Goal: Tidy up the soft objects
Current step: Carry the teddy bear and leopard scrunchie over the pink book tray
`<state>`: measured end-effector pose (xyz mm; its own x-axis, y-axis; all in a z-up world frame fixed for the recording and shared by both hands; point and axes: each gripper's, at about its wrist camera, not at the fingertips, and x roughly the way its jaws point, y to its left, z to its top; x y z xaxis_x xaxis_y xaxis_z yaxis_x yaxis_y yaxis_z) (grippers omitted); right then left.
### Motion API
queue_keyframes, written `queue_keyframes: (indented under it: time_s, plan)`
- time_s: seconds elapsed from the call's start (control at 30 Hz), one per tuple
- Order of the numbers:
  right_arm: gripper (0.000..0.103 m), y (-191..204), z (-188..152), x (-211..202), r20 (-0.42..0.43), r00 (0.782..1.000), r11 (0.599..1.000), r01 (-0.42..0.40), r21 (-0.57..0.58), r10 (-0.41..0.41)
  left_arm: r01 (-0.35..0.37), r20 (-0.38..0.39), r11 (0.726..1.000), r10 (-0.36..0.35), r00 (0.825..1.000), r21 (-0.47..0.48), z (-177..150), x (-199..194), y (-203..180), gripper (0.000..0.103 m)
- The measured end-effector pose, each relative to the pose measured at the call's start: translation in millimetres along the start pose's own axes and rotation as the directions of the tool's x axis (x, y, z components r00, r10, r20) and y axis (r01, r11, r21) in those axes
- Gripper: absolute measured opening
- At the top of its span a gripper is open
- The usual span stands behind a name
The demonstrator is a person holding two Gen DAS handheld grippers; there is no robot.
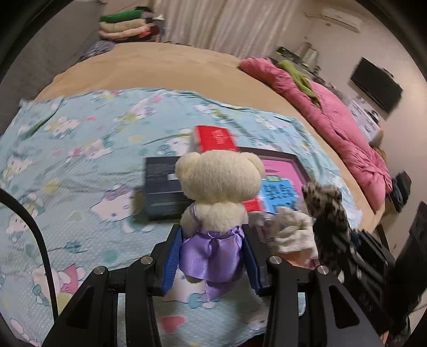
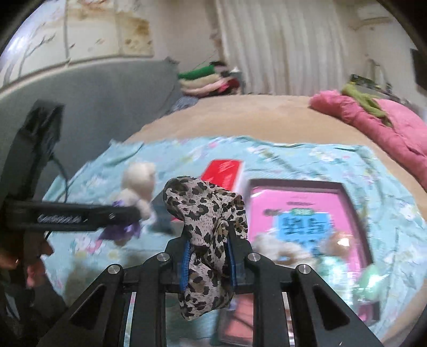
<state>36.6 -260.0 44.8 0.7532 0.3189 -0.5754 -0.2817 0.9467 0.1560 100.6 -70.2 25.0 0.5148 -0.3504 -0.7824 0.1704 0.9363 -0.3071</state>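
Spread over a tan bed (image 1: pixel 165 66) is a pale blue cartoon-print sheet (image 1: pixel 66 165), with white curtains (image 1: pixel 226 21) behind and a pink quilt (image 1: pixel 333 112) bunched along the far right edge. On the sheet lie a dark box (image 1: pixel 162 192), a red box (image 1: pixel 213 138) and a flat pink box (image 1: pixel 283 170) with a blue label, close together. The left claw (image 1: pixel 213 253) is clenched on a cream teddy bear (image 1: pixel 220 181) in a purple satin dress, its blue-padded fingers (image 1: pixel 172 261) pressing the dress at the waist; the bear is upright, back to the camera, held above the sheet in front of the dark and red boxes. The right claw (image 2: pixel 209 263) is clamped on a leopard-print cloth (image 2: pixel 206 221), which bunches above the fingers and hangs below them, over the sheet just left of the pink box. In the left wrist view this cloth appears just right of the bear, beside a whitish soft item (image 1: pixel 291 232) that is blurred. A pile of folded clothes (image 2: pixel 208 80) sits at the far end of the bed
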Motion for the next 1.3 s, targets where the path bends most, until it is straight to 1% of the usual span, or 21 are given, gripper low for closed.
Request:
queue_keyframes:
  time_s: [0.13,0.3,0.47,0.6,0.93,1.07,1.3]
  plan:
    - [0.023,-35,4,-10,0.036,0.998,0.996,0.048,0.075,-0.051,0.020,-0.001,0.998,-0.020,1.000,0.053,3,2,-33,0.043]
    - [0.023,-73,3,-23,0.059,0.990,0.982,0.116,0.148,-0.125,0.040,-0.029,0.990,-0.037,0.999,0.134,3,15,-76,0.043]
    - [0.023,-105,-4,-29,0.055,0.983,0.962,0.157,0.222,-0.173,0.059,-0.072,0.978,-0.045,0.996,0.202,-2,34,-112,0.043]
    - [0.023,-119,-9,-27,0.048,0.980,0.951,0.175,0.253,-0.193,0.054,-0.113,0.970,-0.027,0.993,0.236,-8,53,-131,0.043]
    - [0.023,-131,-14,-19,0.025,0.977,0.942,0.199,0.272,-0.213,0.043,-0.146,0.960,-0.002,0.989,0.278,-15,76,-149,0.043]
    - [0.023,-136,-17,-13,0.004,0.976,0.937,0.207,0.281,-0.217,0.041,-0.156,0.959,0.003,0.988,0.279,-16,84,-150,0.044]
    - [0.025,-140,-23,6,-0.064,0.976,0.938,0.219,0.269,-0.210,0.042,-0.172,0.957,0.008,0.985,0.288,-17,93,-152,0.044]
